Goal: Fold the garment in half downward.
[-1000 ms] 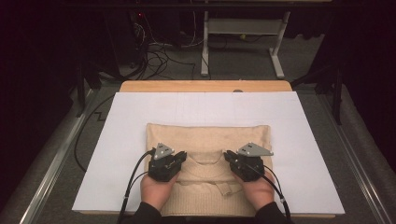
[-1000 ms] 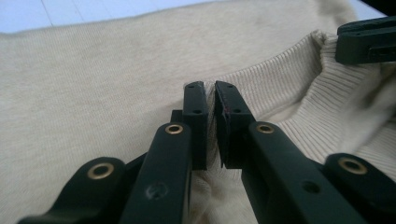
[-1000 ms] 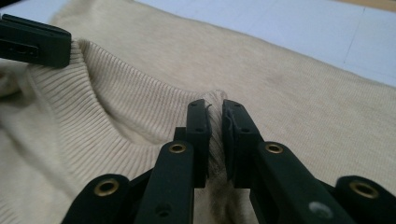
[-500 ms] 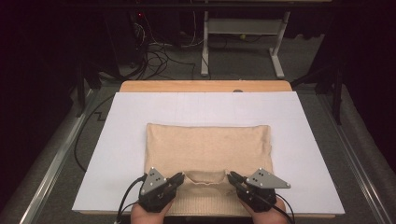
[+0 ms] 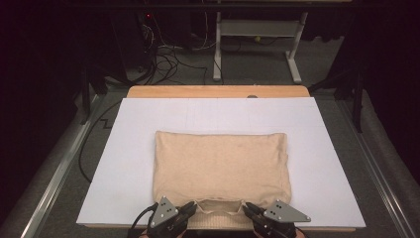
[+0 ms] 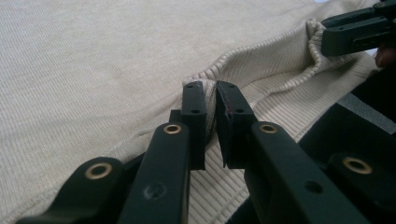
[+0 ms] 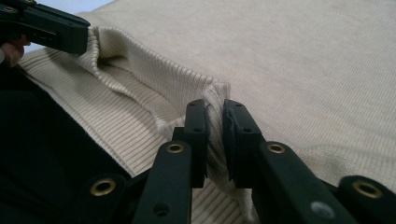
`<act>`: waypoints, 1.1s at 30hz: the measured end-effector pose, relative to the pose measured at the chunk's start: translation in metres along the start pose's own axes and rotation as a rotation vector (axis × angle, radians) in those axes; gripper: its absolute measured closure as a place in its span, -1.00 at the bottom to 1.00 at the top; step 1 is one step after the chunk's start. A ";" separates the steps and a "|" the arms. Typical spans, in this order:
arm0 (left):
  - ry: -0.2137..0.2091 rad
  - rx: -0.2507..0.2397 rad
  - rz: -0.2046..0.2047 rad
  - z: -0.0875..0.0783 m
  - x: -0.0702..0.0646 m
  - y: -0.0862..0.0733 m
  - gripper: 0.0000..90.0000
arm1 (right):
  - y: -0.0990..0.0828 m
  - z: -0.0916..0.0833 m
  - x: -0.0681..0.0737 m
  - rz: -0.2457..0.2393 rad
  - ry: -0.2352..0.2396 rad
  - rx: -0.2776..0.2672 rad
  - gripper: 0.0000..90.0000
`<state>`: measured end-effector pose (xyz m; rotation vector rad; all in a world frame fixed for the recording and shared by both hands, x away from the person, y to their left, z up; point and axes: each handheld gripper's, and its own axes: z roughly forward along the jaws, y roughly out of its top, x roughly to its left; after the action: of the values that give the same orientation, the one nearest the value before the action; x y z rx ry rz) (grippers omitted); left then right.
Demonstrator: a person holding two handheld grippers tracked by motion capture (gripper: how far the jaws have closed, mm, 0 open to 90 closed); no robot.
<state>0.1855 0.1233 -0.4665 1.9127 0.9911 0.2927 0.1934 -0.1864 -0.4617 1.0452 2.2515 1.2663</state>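
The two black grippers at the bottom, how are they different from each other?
The left gripper pinches the beige sweater's ribbed edge at the near left, while the right gripper pinches it at the near right. The left gripper's grey plate looks short; the right gripper's plate looks longer and points right. Both have just eased their jaws slightly, with a fold of ribbed cloth between the pads.
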 end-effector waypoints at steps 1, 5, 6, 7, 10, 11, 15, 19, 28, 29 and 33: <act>-0.003 -0.003 0.003 -0.001 0.000 0.000 0.76 | 0.000 0.000 0.000 0.006 0.009 0.003 0.56; 0.000 -0.043 0.018 -0.010 -0.006 0.004 0.61 | 0.005 -0.004 -0.002 0.015 0.022 -0.015 0.30; 0.000 -0.050 0.021 -0.011 -0.006 0.005 0.61 | 0.007 -0.005 -0.003 0.017 0.025 -0.023 0.28; 0.002 -0.063 0.024 -0.013 -0.006 0.006 0.61 | 0.008 -0.006 -0.003 0.015 0.023 -0.027 0.27; 0.008 -0.075 0.023 -0.015 -0.004 0.009 0.60 | 0.013 -0.011 -0.004 0.012 0.018 -0.051 0.27; 0.011 -0.075 0.018 -0.015 -0.004 0.009 0.52 | 0.014 -0.012 -0.004 0.012 0.016 -0.055 0.27; 0.020 -0.067 0.013 -0.010 0.000 0.009 0.51 | 0.017 -0.010 -0.006 0.013 0.005 -0.058 0.27; 0.032 -0.062 0.017 -0.008 0.007 0.011 0.40 | 0.019 -0.007 -0.007 0.017 0.000 -0.061 0.23; 0.050 -0.073 0.020 -0.011 0.027 0.020 0.18 | 0.022 -0.002 -0.014 0.022 -0.019 -0.077 0.08; 0.051 -0.075 0.019 -0.012 0.029 0.021 0.12 | 0.023 -0.001 -0.015 0.024 -0.020 -0.079 0.07; 0.057 -0.087 0.031 -0.015 0.039 0.025 0.10 | 0.026 -0.002 -0.020 0.028 -0.029 -0.090 0.01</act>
<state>0.2155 0.1555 -0.4455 1.8507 0.9710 0.4042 0.2165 -0.1938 -0.4398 1.0584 2.1452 1.3419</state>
